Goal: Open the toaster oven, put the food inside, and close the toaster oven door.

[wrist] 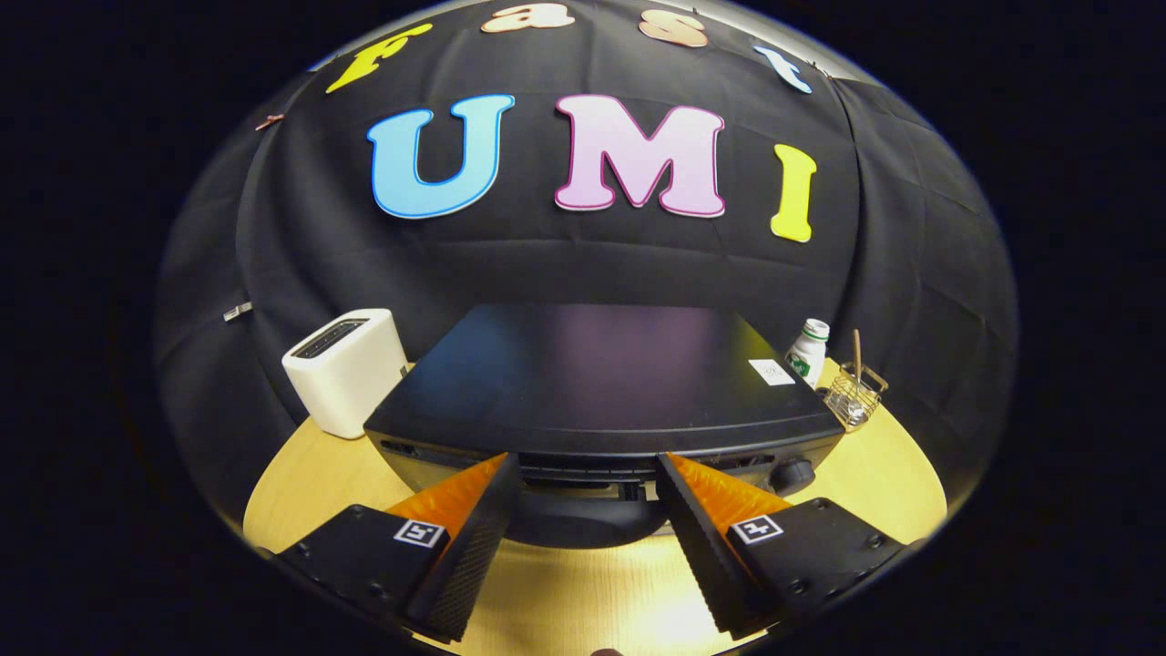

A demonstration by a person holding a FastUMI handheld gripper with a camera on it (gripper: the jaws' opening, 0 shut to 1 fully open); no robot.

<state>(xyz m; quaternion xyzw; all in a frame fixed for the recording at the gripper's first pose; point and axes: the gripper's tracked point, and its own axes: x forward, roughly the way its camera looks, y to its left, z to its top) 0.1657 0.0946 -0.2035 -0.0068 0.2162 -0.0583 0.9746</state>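
A black toaster oven point(601, 383) stands in the middle of the round wooden table point(893, 483), seen from above its front, with its flat top facing up and a control knob point(791, 476) at its front right. Beside its left flank, near the table's left edge, sits a white slot toaster point(348, 369). Toward the far right edge stand a small white bottle point(808, 351) and a wire basket point(854, 394) with a stick upright in it. The claw point(588, 474) is spread wide, holding nothing; its fingertips point(499, 478) lie just short of the oven's upper front edge, with the dark curved door handle point(583, 519) showing between them. Whether the tips touch the oven cannot be told.
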